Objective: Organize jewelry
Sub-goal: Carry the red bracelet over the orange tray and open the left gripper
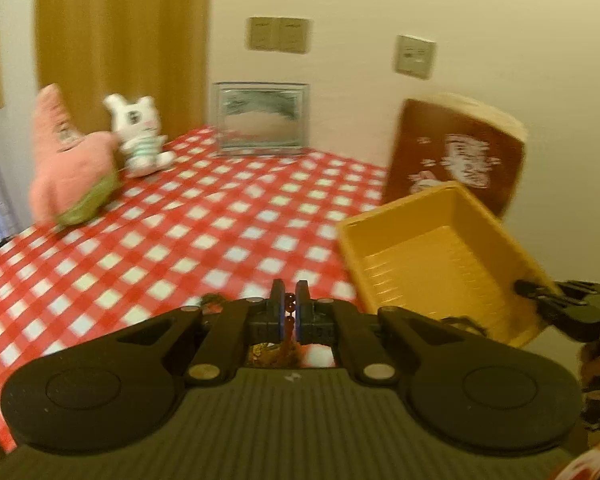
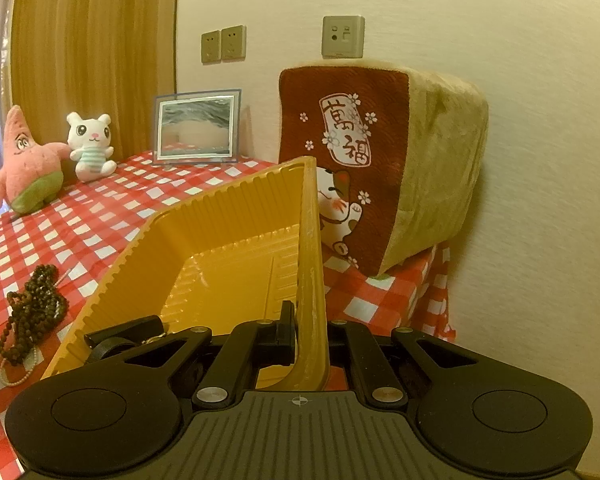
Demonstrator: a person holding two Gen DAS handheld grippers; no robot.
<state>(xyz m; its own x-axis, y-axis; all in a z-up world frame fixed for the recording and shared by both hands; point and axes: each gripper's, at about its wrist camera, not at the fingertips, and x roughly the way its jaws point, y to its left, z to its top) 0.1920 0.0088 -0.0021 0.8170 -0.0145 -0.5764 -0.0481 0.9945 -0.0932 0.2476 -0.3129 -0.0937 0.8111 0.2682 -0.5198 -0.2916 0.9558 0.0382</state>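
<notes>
A: How far is the task now?

B: I judge it is near the beginning. The yellow plastic tray [image 2: 220, 248] looks empty inside, as far as its floor shows. The right gripper [image 2: 306, 332] is clamped on the tray's near right wall and holds the tray tilted above the checked tablecloth [image 2: 100, 216].

A: And the left one?

B: The left gripper [image 1: 290, 306] is closed on a strand of reddish-brown beads [image 1: 290, 312], which hangs down between its jaws. It is to the left of the tray and not yet over it.

A: What is left to do?

B: This strand must go in the tray. Also a heap of dark bead necklaces [image 2: 34, 308] lies on the cloth left of the tray, with a thin pale pearl string [image 2: 16, 380] at its near edge.

A: What is hard to see?

B: The left view is blurred. The lower part of the held strand is hidden behind the gripper body, so I cannot tell how long it is. The tray's near left corner is covered by a black part, maybe the other gripper. How many necklaces are in the heap I cannot count.
</notes>
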